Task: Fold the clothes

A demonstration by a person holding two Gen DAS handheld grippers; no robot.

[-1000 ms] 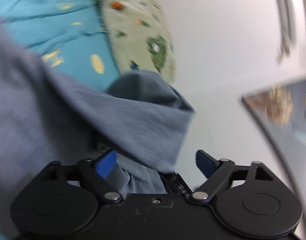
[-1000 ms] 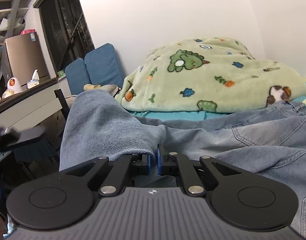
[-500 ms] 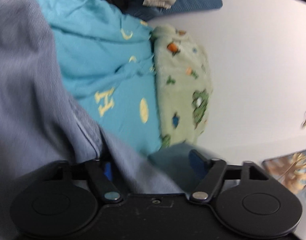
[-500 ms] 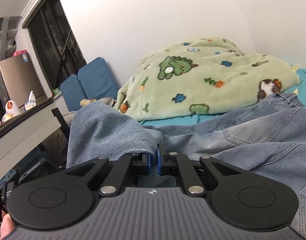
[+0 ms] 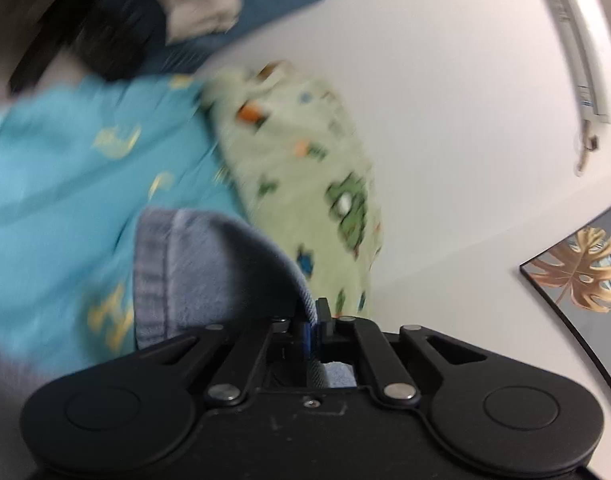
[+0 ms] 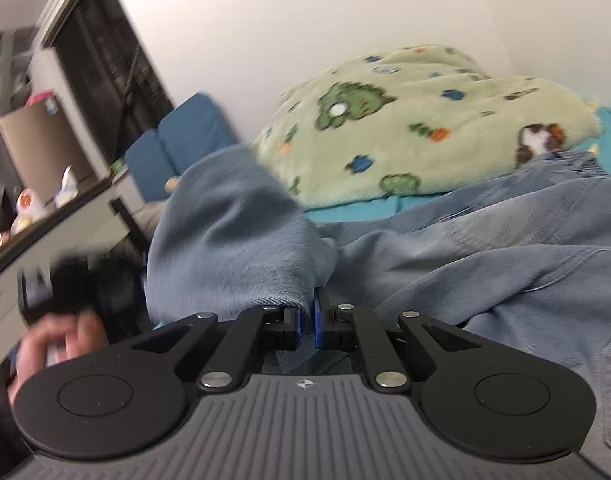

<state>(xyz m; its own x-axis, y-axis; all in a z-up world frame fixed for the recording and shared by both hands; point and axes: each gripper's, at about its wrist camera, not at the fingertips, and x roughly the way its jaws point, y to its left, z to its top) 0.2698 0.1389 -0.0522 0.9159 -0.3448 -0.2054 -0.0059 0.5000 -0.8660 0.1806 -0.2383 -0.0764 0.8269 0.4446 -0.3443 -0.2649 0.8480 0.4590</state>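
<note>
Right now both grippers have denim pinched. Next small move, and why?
Probably lift both hems together and carry them toward the waistband by the blanket. The left gripper and right gripper are each shut on a leg end of the jeans, while the rest lies rumpled on the bed.

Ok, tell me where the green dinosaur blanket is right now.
In the right wrist view the dinosaur blanket is heaped against the white wall, upper right, just behind the jeans on the teal sheet.
</note>
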